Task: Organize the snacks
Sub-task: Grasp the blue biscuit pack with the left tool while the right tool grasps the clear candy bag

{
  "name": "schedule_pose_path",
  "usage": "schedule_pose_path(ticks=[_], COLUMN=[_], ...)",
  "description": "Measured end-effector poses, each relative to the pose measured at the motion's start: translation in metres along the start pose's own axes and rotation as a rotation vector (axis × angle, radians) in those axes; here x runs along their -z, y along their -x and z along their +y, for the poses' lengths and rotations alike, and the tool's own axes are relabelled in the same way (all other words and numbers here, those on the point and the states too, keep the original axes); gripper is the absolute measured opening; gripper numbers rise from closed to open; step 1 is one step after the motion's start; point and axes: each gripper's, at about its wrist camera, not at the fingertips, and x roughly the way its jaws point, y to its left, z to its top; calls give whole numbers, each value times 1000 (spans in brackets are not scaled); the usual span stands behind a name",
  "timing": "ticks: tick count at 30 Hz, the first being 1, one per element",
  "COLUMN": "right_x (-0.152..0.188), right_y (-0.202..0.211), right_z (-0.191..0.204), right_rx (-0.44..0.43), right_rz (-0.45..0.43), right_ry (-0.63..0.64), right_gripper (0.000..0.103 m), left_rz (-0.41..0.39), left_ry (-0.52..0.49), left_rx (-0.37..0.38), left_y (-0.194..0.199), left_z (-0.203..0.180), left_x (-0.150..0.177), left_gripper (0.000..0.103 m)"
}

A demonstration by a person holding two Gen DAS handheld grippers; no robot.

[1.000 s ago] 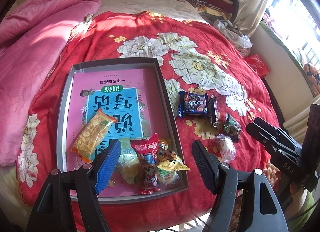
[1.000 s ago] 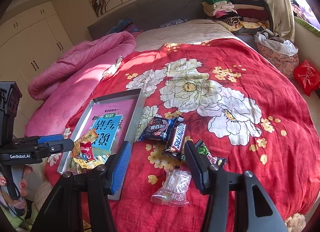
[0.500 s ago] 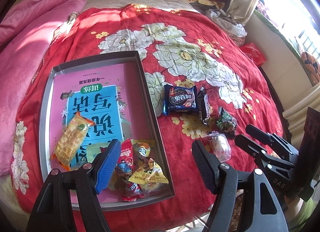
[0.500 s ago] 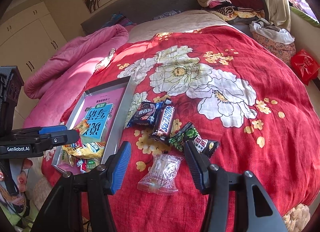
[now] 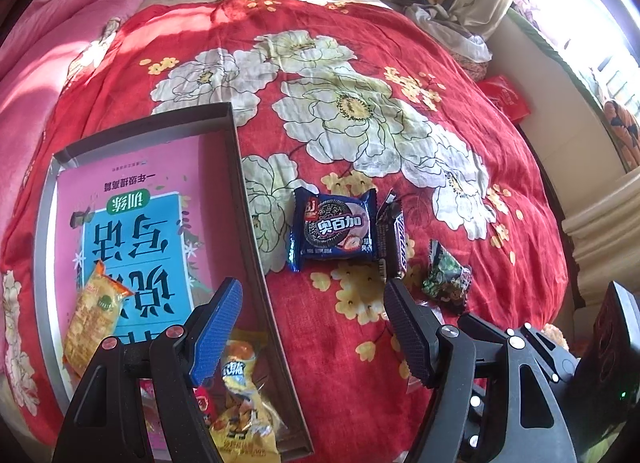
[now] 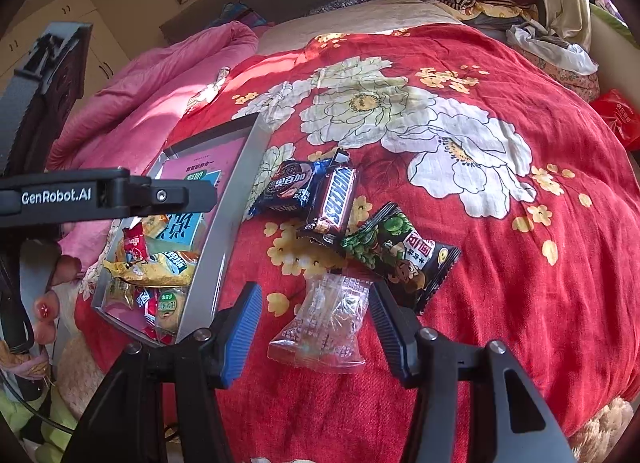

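The right gripper [image 6: 314, 327], jaws apart and empty, hangs over the clear packet [image 6: 322, 329], with the tray wall [image 6: 218, 231] at its left and the green packet [image 6: 400, 255] just ahead.

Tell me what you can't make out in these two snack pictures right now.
- Left wrist view: the clear packet is almost wholly hidden behind the left tongs' right finger.
- Left wrist view: the snacks at the tray's near end are partly covered by the tongs' blue finger.
- Right wrist view: the clear packet's contents are unreadable through the crinkled wrapper.
- Right wrist view: the tray's far-left side is hidden by the left tongs.
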Motion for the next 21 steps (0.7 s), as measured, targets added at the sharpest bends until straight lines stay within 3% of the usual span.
schedule_pose_path(ticks=[10,14,17,21], right_x=[6,6,7,6], right_y=[-17,-19,-22,-27], right_z=[-1,-4,-5,-5], right_rx=[3,1,3,7], right_rz=[45,51,61,69], right_ry=[-1,-6,-9,-5], right_gripper=[55,55,55,55], left_rz=[52,80,102,105], left_ry=[-22,-24,-55,-67], left_rx=[-49,-22,-87,-91], left_y=[-46,-55,-65,-71], left_z=[-8,-13,-18,-23], left_x=[-32,-36,-35,-35], left_gripper=[76,76,76,76])
